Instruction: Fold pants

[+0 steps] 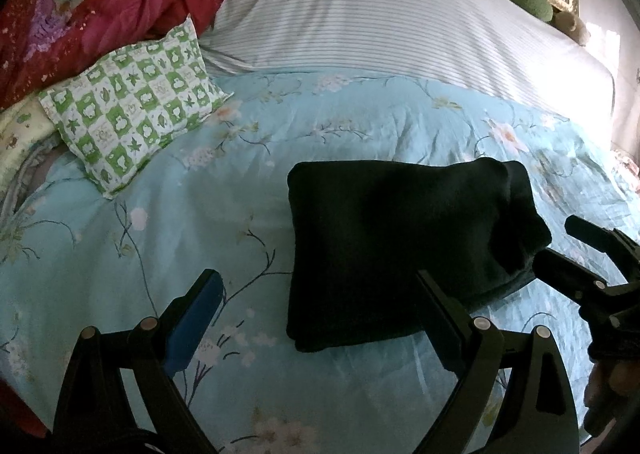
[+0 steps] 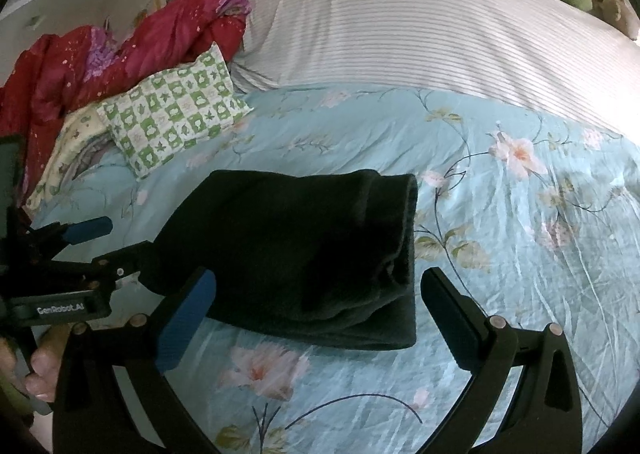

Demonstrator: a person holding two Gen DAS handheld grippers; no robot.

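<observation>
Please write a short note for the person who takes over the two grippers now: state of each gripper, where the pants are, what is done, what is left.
Left gripper: open, holding nothing, at the near left edge of the pants.
Right gripper: open, holding nothing, at their near right edge.
Pants: dark compact folded bundle, lying on the blue floral quilt.
Done: the fold appears complete.
Left: perhaps tidy the right end, where layers look uneven; then withdraw.

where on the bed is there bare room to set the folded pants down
Free: the blue floral quilt to the right of the dark folded pants, and the striped sheet beyond it toward the headboard. Also the quilt between the pants and the green checked pillow. Crowded: the far left corner, where the pillow and red blanket pile up.
</observation>
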